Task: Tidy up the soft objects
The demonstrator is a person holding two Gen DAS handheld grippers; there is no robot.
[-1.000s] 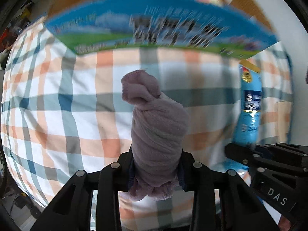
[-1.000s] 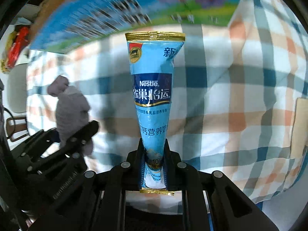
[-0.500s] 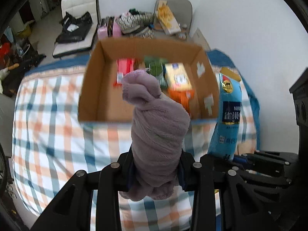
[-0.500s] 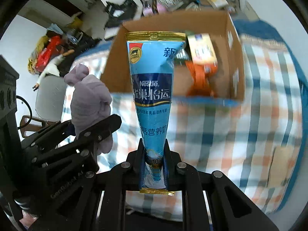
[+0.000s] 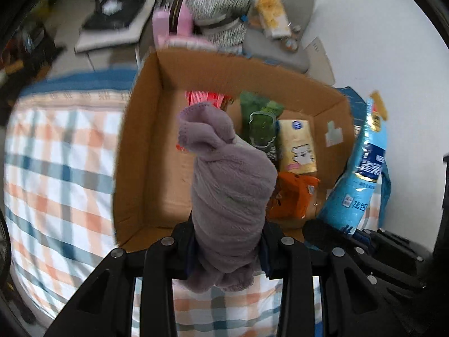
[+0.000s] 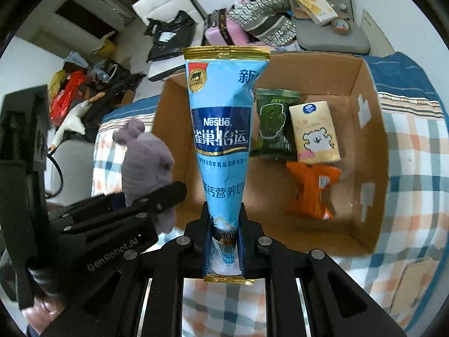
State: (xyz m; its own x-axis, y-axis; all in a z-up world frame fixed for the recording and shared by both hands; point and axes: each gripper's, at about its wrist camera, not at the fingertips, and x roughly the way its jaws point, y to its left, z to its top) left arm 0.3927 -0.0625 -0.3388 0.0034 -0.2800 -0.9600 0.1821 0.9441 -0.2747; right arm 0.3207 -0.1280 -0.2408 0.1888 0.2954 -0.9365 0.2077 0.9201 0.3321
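My left gripper (image 5: 227, 241) is shut on a rolled purple fleece cloth (image 5: 224, 185) and holds it upright over the near edge of an open cardboard box (image 5: 140, 146). The cloth also shows in the right wrist view (image 6: 146, 160). My right gripper (image 6: 224, 241) is shut on a light blue Nestle pouch (image 6: 221, 129), upright in front of the same box (image 6: 376, 168). The pouch shows at the right of the left wrist view (image 5: 362, 174). Inside the box lie a green packet (image 6: 273, 123), a yellow tissue pack (image 6: 314, 132), an orange packet (image 6: 311, 185) and a red packet (image 5: 204, 98).
The box sits on a bed with a plaid sheet (image 5: 56, 163). Behind the bed are a grey chair with clutter (image 6: 322, 14), a pink box (image 5: 171, 22), a white stool with a black bag (image 5: 112, 8) and bags on the floor (image 6: 70, 90).
Both grippers have risen and tipped forward with their loads: the box, first seen from its outer side, now shows its open inside and has come closer.
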